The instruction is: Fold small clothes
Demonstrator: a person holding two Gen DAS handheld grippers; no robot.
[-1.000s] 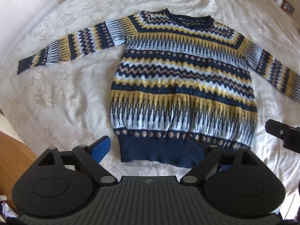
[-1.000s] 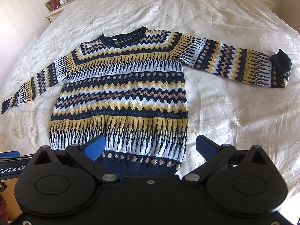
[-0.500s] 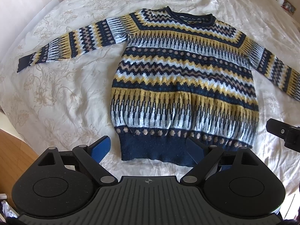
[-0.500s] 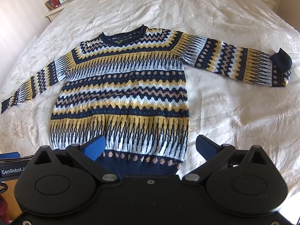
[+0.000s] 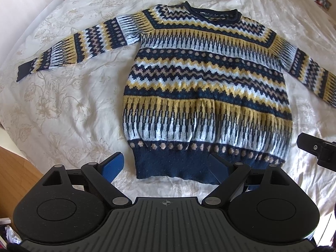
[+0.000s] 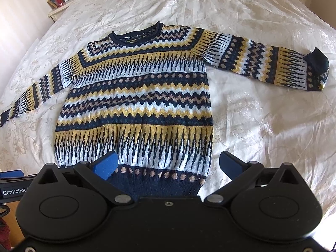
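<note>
1. We see a patterned knit sweater (image 5: 205,88) spread flat, front up, on a bed (image 5: 63,109) with a pale floral cover; both sleeves are stretched out sideways and nothing is folded yet.
2. Its long axis runs from the navy hem band (image 5: 174,163), nearest us, away to the collar (image 6: 136,35); the sleeves lie across that axis.
3. The left tongs (image 5: 166,166) hang just above the hem's left corner, released and holding nothing, with one blue pad over the bed and the other over the band.
4. The right tongs (image 6: 168,163) hang above the hem's right part, likewise spread wide and empty, one pad over the knit, the other over bare cover.
5. We judge each hand equally near its own hem corner; the left sleeve (image 5: 79,48) belongs to the left hand and the right sleeve (image 6: 268,63), whose cuff is turned back, to the right.
6. Nothing lies between the tongs and the garment. A bedside stand (image 6: 61,6) with a clock sits well apart, past the bed's far corner.
</note>
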